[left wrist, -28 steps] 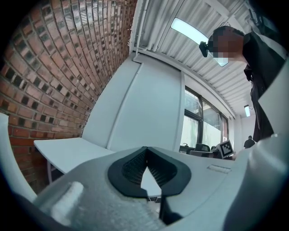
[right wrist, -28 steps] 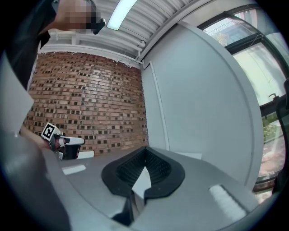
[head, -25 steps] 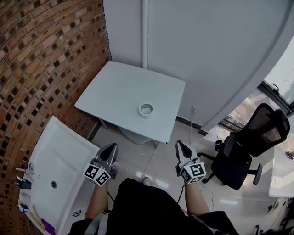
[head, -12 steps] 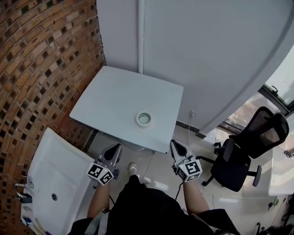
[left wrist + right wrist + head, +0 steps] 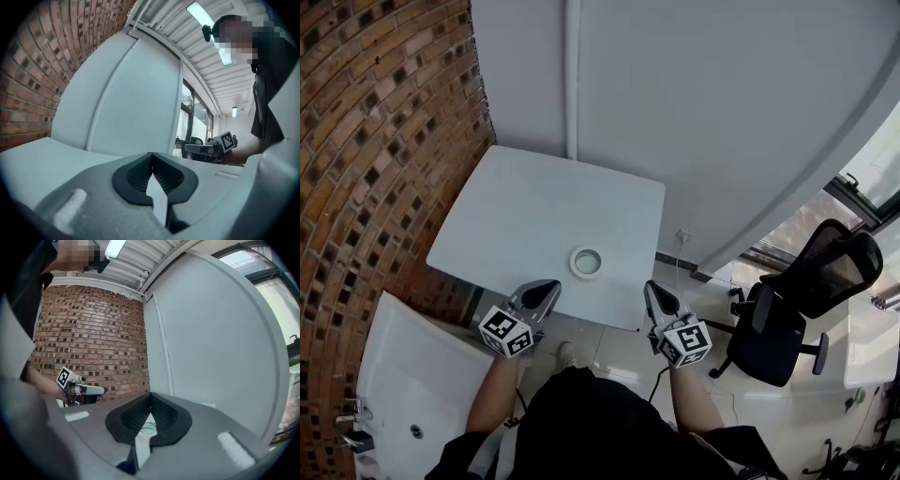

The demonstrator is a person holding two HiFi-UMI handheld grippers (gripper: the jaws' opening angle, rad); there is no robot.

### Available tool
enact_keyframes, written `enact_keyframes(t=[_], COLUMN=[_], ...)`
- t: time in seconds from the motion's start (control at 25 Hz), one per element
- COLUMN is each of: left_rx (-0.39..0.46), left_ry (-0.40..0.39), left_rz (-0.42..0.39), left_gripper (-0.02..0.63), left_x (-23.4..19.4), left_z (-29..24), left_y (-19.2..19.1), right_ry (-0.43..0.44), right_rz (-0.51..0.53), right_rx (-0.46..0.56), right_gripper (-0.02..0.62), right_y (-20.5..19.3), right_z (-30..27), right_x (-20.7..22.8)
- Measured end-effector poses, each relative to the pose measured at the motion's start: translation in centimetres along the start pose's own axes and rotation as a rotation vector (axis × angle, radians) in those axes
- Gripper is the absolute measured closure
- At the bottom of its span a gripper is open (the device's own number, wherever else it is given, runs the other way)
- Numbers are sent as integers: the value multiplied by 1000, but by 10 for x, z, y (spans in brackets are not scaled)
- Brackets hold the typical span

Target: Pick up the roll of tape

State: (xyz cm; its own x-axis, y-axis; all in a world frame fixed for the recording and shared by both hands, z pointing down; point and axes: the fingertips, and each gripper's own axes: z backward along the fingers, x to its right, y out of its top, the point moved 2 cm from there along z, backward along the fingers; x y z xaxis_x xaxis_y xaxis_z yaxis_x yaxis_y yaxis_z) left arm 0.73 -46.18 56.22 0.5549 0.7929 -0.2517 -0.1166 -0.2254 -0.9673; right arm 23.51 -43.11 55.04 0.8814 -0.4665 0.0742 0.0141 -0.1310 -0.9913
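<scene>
The roll of tape, a white ring, lies flat near the front edge of the pale grey table. In the head view my left gripper is shut and empty, its tip over the table's front edge just left of the roll. My right gripper hangs off the front edge to the roll's right, jaws together and empty. The right gripper view has the roll showing faintly in the slot below my right gripper's touching tips. In the left gripper view my left gripper has its pads pressed together over bare tabletop.
A brick wall runs along the left and a grey panel wall stands behind the table. A white sink sits at the lower left. A black office chair stands on the tiled floor at the right.
Both grippers have moved forward to the table's front edge and now flank the roll. The left one has swung in toward it. The jaws have stayed together.
</scene>
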Motion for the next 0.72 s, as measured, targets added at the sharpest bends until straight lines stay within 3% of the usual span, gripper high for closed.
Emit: enact_keyframes(t=[0.08, 0.44, 0.6, 0.72], left_rx=[-39, -103, -167, -233], left_ry=[-42, -59, -149, -166], left_rz=[-10, -45, -52, -70], left_gripper=[604, 604, 604, 603], left_x=[-5, -27, -22, -32], left_z=[-18, -61, -63, -67], left_y=[-5, -21, -32, -44], right_ry=[-15, -74, -93, -96], right_rz=[-3, -4, 1, 8], right_rx=[-3, -32, -27, -18], right_gripper=[591, 591, 591, 591], right_y=[-2, -10, -5, 1], right_z=[-3, -21, -32, -39], right_x=[3, 18, 16, 12])
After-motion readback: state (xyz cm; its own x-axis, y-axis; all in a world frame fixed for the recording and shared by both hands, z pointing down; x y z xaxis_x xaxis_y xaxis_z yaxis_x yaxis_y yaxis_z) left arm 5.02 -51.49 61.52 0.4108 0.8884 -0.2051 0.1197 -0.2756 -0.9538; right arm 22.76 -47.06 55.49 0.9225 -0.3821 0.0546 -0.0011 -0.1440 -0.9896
